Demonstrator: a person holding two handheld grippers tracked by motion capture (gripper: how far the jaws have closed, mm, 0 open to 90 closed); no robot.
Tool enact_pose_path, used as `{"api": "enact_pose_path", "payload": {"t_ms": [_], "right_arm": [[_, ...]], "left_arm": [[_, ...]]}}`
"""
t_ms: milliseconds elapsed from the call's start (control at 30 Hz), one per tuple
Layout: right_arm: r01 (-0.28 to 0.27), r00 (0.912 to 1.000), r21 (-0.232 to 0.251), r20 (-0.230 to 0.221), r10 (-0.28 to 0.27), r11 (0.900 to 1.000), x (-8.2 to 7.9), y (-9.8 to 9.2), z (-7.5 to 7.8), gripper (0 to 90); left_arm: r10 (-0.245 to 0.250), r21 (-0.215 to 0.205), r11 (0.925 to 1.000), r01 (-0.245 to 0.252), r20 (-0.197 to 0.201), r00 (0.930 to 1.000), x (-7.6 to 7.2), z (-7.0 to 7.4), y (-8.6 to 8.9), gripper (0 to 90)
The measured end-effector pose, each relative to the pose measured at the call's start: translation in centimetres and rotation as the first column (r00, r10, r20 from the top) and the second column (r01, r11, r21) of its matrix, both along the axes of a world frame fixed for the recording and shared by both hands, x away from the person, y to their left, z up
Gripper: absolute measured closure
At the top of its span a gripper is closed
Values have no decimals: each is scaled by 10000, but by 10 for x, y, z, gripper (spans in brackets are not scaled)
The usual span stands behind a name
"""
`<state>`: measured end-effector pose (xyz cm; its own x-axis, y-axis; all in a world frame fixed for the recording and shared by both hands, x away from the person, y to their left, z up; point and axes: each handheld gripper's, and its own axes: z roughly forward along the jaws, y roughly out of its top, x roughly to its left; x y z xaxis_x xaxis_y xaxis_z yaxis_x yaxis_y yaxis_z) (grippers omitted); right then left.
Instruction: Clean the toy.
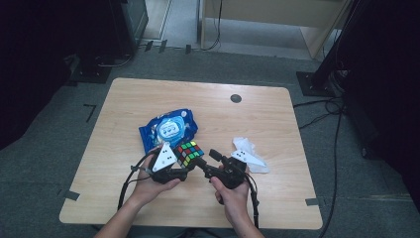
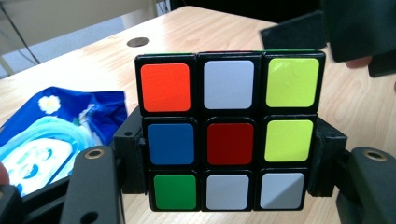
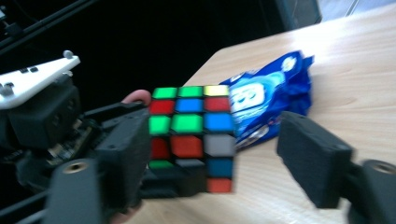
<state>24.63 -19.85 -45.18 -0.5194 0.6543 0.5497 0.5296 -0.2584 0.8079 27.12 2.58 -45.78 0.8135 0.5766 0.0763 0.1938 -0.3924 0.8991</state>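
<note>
Cube-turning step: the left gripper (image 1: 184, 159) clamps the puzzle cube (image 2: 228, 130) above the table's (image 1: 148, 198) near edge; the right gripper (image 3: 205, 158) straddles it, jaws released. Next, it must clamp one layer squarely before twisting.

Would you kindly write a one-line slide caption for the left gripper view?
Left gripper clamps a scrambled puzzle cube above the wooden table, blue packet alongside.

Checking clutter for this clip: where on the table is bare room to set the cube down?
Bare wood runs along the table's far edge around the dark grommet, and down the left side. Crowded: the near middle, where blue packet, puzzle cube and white tissue cluster.
</note>
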Motion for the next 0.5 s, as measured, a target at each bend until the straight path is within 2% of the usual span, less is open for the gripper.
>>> {"api": "enact_pose_path", "payload": {"t_ms": [67, 133, 233, 333, 367, 500], "right_arm": [[-225, 9996, -64, -159, 224, 9997, 1, 6, 3, 208], [-179, 9988, -333, -465, 164, 9993, 1, 10, 4, 210], [-32, 9955, -646, -948, -29, 9979, 4, 13, 1, 235], [-113, 9917, -749, -1285, 15, 9971, 6, 12, -1, 285], [-210, 9907, -698, -1353, 114, 9973, 6, 12, -1, 327], [-227, 9917, -884, -1281, 112, 9958, 3, 12, 0, 341]], "left_arm": [[-80, 212, 9997, 76, 183, 9998, -3, -2, -5, 336], [-208, 402, 9990, 195, 319, 9993, -7, -4, -10, 336], [-418, 629, 9973, 383, 554, 9976, -12, -5, -16, 336], [-536, 734, 9961, 487, 673, 9963, -14, -5, -19, 337], [-571, 747, 9958, 522, 657, 9962, -14, -6, -19, 336], [-627, 528, 9968, 593, 662, 9958, -15, -5, -18, 335]]}}
